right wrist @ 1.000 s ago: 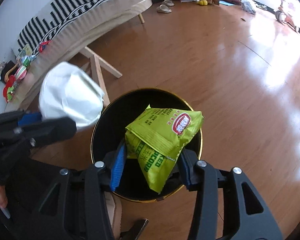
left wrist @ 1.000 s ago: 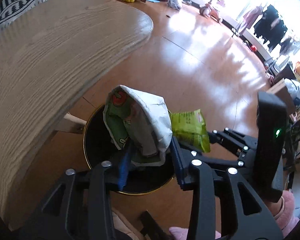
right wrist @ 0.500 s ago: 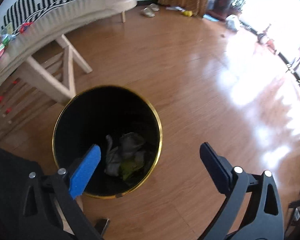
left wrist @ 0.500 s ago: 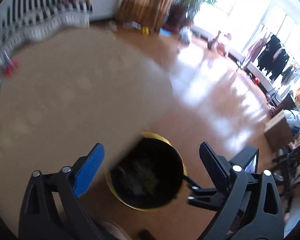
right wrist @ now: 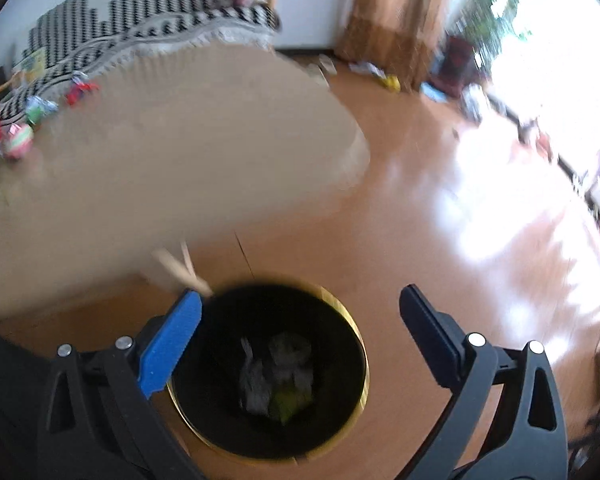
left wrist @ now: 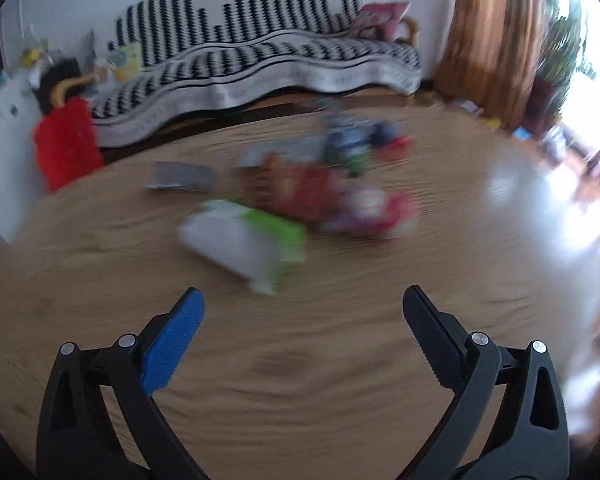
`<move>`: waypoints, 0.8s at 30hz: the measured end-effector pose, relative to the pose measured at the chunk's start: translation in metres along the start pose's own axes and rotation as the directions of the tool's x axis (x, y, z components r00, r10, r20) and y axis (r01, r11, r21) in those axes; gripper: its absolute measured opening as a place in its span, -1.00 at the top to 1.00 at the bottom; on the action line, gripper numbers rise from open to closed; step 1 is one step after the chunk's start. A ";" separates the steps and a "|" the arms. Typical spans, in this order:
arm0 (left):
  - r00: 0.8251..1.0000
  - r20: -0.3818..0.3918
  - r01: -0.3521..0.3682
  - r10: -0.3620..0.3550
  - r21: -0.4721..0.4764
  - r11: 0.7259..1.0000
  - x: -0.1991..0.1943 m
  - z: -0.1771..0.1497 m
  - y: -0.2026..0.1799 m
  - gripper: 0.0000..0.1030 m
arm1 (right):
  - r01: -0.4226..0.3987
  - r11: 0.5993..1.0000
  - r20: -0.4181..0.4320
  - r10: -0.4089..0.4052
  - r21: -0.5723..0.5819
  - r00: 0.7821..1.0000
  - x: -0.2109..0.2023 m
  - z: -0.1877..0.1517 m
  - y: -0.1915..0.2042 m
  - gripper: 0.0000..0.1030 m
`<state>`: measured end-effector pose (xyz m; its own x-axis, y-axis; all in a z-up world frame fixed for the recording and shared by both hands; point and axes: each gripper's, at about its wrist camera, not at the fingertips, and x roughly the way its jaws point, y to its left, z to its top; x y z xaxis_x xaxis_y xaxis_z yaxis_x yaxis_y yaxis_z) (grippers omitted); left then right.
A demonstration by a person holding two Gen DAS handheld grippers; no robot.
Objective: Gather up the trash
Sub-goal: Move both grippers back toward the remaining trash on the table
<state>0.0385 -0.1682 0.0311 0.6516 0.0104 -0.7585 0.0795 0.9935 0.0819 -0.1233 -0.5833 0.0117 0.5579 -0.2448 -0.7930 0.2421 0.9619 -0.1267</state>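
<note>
My left gripper is open and empty over the round wooden table. Ahead of it lies blurred trash: a white and green packet, a red bag, a pink and white wrapper, a grey packet and a blue and green one. My right gripper is open and empty above the black bin with a gold rim on the floor. Crumpled wrappers, one of them green, lie at the bin's bottom.
A striped sofa stands behind the table, with a red bag at its left end. The table's edge overhangs the floor beside the bin. Brown curtains and a bright window are at right.
Both grippers let go of their packets, which fell into the bin, and opened wide. The left gripper swung up from the bin to the tabletop. The right one rose a little above the bin.
</note>
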 end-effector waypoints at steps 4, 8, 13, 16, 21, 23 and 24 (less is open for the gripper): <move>0.999 -0.027 -0.021 0.020 -0.031 0.999 0.023 0.007 0.023 -0.87 | -0.080 0.986 0.085 0.093 -0.145 0.992 -0.018 0.059 0.066 -0.86; 0.997 -0.076 -0.024 0.015 -0.125 0.992 0.061 0.031 0.028 -0.87 | -0.153 0.948 0.085 0.183 -0.278 0.979 -0.018 0.090 0.128 -0.86; 0.993 -0.119 -0.008 -0.003 -0.092 0.996 0.092 0.037 0.033 -0.87 | -0.191 0.900 0.049 0.228 -0.392 0.972 -0.007 0.108 0.188 -0.86; 0.990 -0.141 0.003 -0.016 -0.091 0.996 0.095 0.030 0.052 -0.87 | -0.221 0.866 0.033 0.263 -0.450 0.964 -0.005 0.118 0.226 -0.86; 0.989 -0.148 -0.035 0.014 -0.135 0.990 0.085 0.019 0.096 -0.87 | -0.258 0.789 0.005 0.314 -0.557 0.949 0.004 0.129 0.291 -0.86; 0.988 -0.155 -0.033 0.009 -0.151 0.988 0.082 0.012 0.110 -0.87 | -0.295 0.768 -0.029 0.340 -0.569 0.940 0.013 0.134 0.312 -0.86; 0.988 -0.155 -0.035 0.010 -0.154 0.987 0.080 0.010 0.115 -0.87 | -0.315 0.760 -0.050 0.351 -0.568 0.935 0.019 0.138 0.325 -0.86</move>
<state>0.1076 -0.0542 -0.0138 0.5271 0.0382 -0.8489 -0.0605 0.9981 0.0073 0.0756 -0.2925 0.0374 0.5667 0.1144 -0.8159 -0.4433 0.8771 -0.1849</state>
